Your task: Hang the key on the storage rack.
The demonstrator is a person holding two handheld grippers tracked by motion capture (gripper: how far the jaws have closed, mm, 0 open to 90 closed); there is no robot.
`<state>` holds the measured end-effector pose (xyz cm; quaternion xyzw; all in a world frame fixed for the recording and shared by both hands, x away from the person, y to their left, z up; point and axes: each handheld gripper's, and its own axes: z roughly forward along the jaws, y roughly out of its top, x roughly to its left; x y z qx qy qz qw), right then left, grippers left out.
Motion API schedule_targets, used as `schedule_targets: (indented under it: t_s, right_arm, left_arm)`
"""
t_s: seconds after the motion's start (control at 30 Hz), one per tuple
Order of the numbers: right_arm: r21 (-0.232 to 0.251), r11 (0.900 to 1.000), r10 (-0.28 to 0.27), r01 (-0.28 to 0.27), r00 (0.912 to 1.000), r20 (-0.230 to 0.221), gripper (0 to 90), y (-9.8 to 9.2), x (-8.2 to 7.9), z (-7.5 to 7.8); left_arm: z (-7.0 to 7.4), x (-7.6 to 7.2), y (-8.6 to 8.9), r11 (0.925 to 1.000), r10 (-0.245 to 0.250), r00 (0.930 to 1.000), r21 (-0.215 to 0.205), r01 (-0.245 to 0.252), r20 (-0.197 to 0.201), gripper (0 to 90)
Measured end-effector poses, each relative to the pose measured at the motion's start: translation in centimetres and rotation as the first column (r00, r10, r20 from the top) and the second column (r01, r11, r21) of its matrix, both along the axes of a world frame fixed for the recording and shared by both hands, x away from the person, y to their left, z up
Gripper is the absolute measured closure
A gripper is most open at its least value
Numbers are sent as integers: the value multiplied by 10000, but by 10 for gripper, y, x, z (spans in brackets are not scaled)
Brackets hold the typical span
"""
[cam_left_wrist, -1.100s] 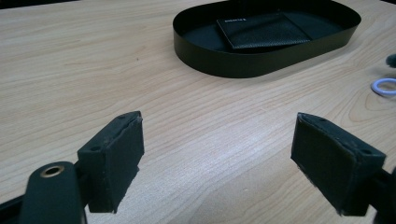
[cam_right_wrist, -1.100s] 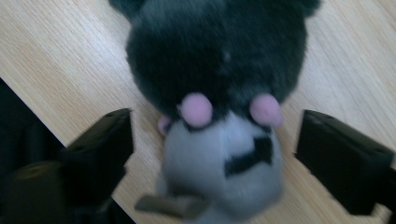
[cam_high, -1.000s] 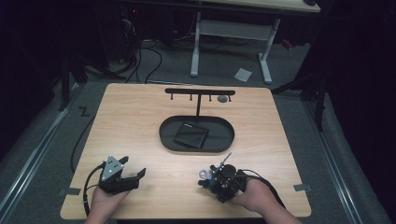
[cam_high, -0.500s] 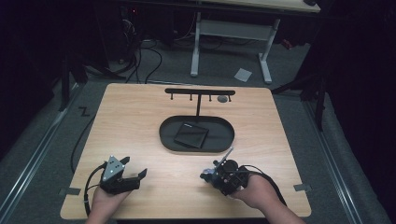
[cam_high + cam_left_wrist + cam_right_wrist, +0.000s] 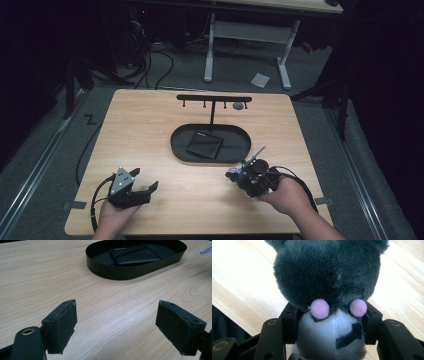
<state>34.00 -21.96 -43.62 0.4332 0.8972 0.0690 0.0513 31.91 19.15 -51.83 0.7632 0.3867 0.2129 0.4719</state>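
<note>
A dark grey plush toy (image 5: pixel 327 277) with a white belly and two pink dots sits between the jaws of my right gripper (image 5: pixel 328 325), whose pads press on its sides. In the high view the right gripper (image 5: pixel 241 176) is held just above the table near the front right, below the tray's right end. A thin pale strip (image 5: pixel 259 152) sticks up beside it. My left gripper (image 5: pixel 145 178) rests at the front left. Its pads (image 5: pixel 62 322) stand wide apart with nothing but bare wood between them.
A black oval tray (image 5: pixel 235 152) in the middle of the wooden table (image 5: pixel 145 125) holds a flat black wallet (image 5: pixel 205 145). Behind it stands a black T-shaped rack (image 5: pixel 214 98) with small hooks and a grey item (image 5: pixel 239 105) hanging. Table edges lie close to both hands.
My right hand has risen off the table and shifted a little right and towards the tray. The left hand has stayed still.
</note>
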Motion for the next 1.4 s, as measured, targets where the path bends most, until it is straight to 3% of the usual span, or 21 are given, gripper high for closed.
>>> schedule_targets:
  t_s: [0.63, 1.1, 1.27, 1.4]
  right_arm:
    - [99, 9949, -1004, 1001, 9935, 528, 458, -35, 21, 30]
    - [284, 9893, -1453, 1432, 9844, 993, 459, -49, 38, 55]
    - [450, 9878, -1537, 1490, 9794, 1306, 459, -52, 45, 69]
    - [492, 9866, -1613, 1554, 9744, 1568, 464, -51, 51, 80]
  left_arm:
    - [-1, -2, 1, 10000, -48, 10000, 17, 48, -8, 176]
    - [-2, -11, 18, 9992, 380, 9993, 139, -379, -21, 177]
    - [-4, -14, 26, 9983, 499, 9985, 306, -491, -240, 175]
    - [-4, -17, 29, 9979, 577, 9982, 312, -571, -187, 175]
